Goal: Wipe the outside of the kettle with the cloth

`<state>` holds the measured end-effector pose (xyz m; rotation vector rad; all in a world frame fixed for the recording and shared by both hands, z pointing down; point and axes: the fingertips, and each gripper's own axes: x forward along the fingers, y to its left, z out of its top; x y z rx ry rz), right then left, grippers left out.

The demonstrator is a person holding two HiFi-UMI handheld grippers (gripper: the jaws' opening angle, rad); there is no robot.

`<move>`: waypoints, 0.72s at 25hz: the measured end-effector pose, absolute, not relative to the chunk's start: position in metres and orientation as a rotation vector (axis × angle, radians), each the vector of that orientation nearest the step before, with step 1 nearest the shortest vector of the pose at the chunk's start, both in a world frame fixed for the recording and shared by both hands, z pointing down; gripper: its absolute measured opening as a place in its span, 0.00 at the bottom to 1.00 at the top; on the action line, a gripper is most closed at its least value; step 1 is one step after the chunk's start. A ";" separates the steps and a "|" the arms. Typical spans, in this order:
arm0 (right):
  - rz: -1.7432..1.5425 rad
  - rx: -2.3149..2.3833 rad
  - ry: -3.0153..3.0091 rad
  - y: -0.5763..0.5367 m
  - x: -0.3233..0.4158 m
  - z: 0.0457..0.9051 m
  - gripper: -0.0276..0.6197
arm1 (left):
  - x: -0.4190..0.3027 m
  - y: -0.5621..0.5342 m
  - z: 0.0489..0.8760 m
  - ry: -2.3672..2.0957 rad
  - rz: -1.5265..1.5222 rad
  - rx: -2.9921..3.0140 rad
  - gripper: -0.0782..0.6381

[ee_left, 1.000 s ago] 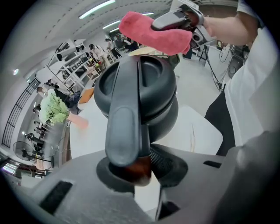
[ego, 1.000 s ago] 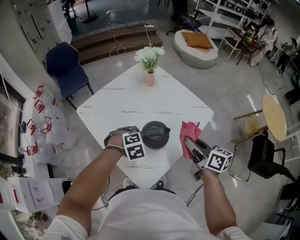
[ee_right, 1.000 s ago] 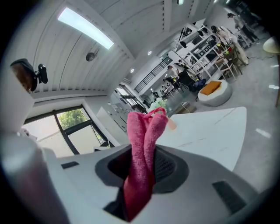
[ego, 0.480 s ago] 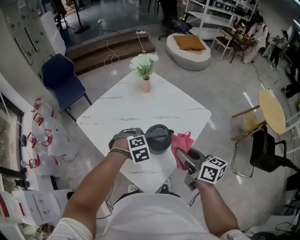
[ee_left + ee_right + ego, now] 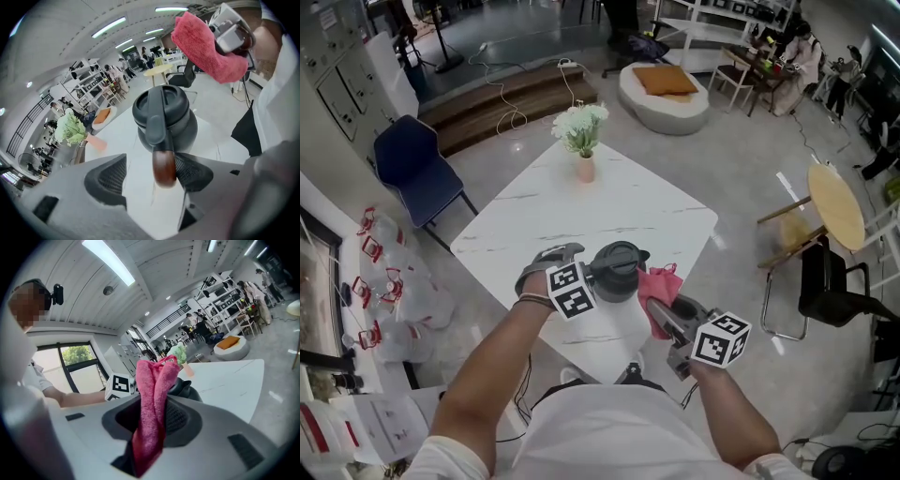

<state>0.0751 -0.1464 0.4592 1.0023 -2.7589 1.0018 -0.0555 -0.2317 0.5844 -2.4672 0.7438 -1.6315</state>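
Right tongs (image 5: 152, 417) now closer in, clamped on the pink cloth (image 5: 151, 390), which sits just beside the kettle (image 5: 165, 115) on the white worktop (image 5: 581, 206). Left tongs (image 5: 150, 174) have just been opening: jaws wide apart, wooden handle tip (image 5: 163, 166) between them, not clamped.
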 end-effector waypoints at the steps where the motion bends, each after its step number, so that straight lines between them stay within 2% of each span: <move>1: 0.998 1.011 -2.759 -0.145 0.074 0.459 0.22 | -0.057 -0.231 0.581 0.747 -1.613 -2.495 0.58; 7: 0.972 1.063 -2.752 -0.136 0.063 0.456 0.22 | -0.072 -0.213 0.560 0.784 -1.489 -2.619 0.57; 14: 0.887 1.177 -2.731 -0.120 0.050 0.455 0.22 | -0.082 -0.174 0.537 0.863 -1.270 -2.829 0.51; 18: 0.783 1.290 -2.699 -0.113 0.048 0.455 0.22 | -0.082 -0.154 0.527 0.942 -1.086 -2.969 0.40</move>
